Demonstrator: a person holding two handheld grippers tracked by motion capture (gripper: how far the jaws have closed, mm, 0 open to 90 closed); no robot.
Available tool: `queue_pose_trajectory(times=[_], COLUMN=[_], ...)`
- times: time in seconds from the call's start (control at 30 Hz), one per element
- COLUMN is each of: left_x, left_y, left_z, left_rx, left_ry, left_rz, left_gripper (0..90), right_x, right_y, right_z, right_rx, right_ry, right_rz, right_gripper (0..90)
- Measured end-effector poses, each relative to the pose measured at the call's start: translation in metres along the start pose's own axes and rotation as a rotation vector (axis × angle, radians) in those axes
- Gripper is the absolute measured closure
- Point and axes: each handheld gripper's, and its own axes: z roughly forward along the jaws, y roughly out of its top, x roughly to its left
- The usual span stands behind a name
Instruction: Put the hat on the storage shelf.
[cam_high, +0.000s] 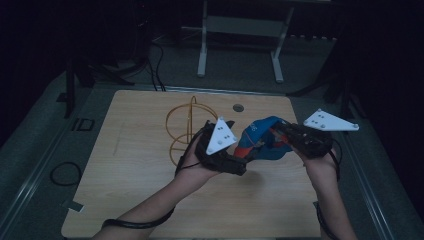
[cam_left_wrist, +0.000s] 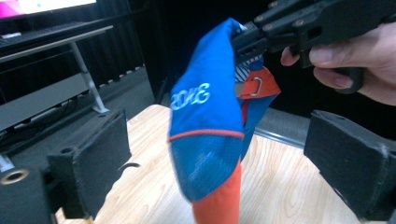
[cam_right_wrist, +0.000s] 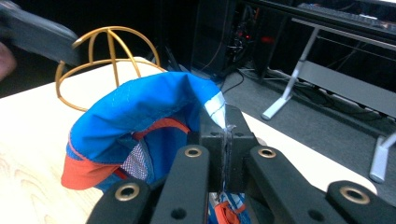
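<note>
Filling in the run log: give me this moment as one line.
right tongs: shut on cap edge | left tongs: open, either side of blue-orange cap | cap held above table | gold wire stand behind

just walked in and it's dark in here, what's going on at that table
A person stands at a wooden table with a gripper in each hand. The right gripper is shut on the edge of a blue and orange cap and holds it up above the table. The left gripper is open, its jaws on either side of the hanging cap without closing on it. A gold wire stand sits on the table behind the hands.
</note>
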Motion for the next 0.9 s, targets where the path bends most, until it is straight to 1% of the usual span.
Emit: queue_pose_trajectory(times=[0.03,0.07,0.1,0.13,0.17,0.2,0.23,0.3,0.33,0.37,0.4,0.43,0.47,0.5,0.53,0.57,0.63,0.67,0.77,0.83,0.9], left_x=[-0.001,-0.001,-0.002,-0.003,-0.003,-0.004,-0.004,-0.005,-0.006,-0.006,-0.006,-0.006,-0.005,-0.004,-0.003,-0.002,0.002,0.004,0.008,0.009,0.009], left_y=[0.001,0.001,0.002,0.002,0.002,0.002,0.002,0.002,0.002,0.001,0.001,0.001,0.0,0.0,0.0,0.0,-0.001,-0.001,-0.001,0.0,0.001], left_z=[0.006,0.006,0.014,0.019,0.022,0.025,0.028,0.035,0.037,0.039,0.042,0.042,0.042,0.043,0.043,0.043,0.044,0.044,0.044,0.044,0.045], left_rx=[0.002,0.002,0.005,0.006,0.003,-0.002,0.001,0.024,0.04,0.046,0.066,0.072,0.072,0.082,0.088,0.09,0.106,0.104,0.099,0.094,0.092], left_ry=[-0.002,-0.002,-0.01,-0.016,-0.01,-0.014,-0.005,0.008,0.028,0.039,0.042,0.069,0.085,0.093,0.106,0.116,0.127,0.134,0.151,0.157,0.16], left_rz=[-0.003,-0.003,-0.005,-0.006,-0.005,0.0,0.003,0.015,0.021,0.023,0.032,0.038,0.042,0.042,0.038,0.027,0.011,0.005,0.016,0.014,0.027], left_gripper=[11.2,12.4,12.4,14.9,15.2,17.0,19.4,22.0,26.3,29.4,32.9,36.3,43.2,46.1,46.8,51.6,61.7,67.2,81.0,85.4,87.3], right_x=[0.001,0.001,0.002,0.004,0.005,0.005,0.006,0.007,0.008,0.008,0.008,0.008,0.007,0.007,0.007,0.007,0.008,0.009,0.012,0.014,0.017], right_y=[0.0,0.0,0.0,0.0,0.0,0.0,0.0,-0.001,-0.001,-0.001,-0.001,-0.001,-0.001,-0.002,-0.002,-0.003,-0.004,-0.005,-0.007,-0.009,-0.011], right_z=[0.0,0.0,0.0,0.001,0.001,0.002,0.002,0.002,0.002,0.001,0.001,0.0,0.0,0.0,-0.001,-0.001,-0.003,-0.003,-0.004,-0.004,-0.004], right_rx=[-0.001,-0.001,-0.002,-0.003,0.0,0.0,0.002,0.003,0.003,0.003,0.004,0.004,0.005,0.003,0.003,0.001,0.001,0.001,0.006,0.01,0.014], right_ry=[0.003,0.003,0.005,0.009,0.012,0.012,0.014,0.02,0.018,0.018,0.018,0.014,0.016,0.017,0.016,0.018,0.022,0.025,0.032,0.035,0.033], right_rz=[-0.002,-0.002,-0.003,-0.006,-0.009,-0.011,-0.007,-0.011,-0.019,-0.021,-0.024,-0.023,-0.022,-0.019,-0.015,-0.018,-0.016,-0.019,-0.028,-0.032,-0.034], right_gripper=[89.0,89.0,88.9,88.9,88.9,88.9,89.0,88.9,88.9,88.9,88.9,88.9,88.9,88.9,88.9,88.9,88.9,88.9,88.9,88.9,88.8])
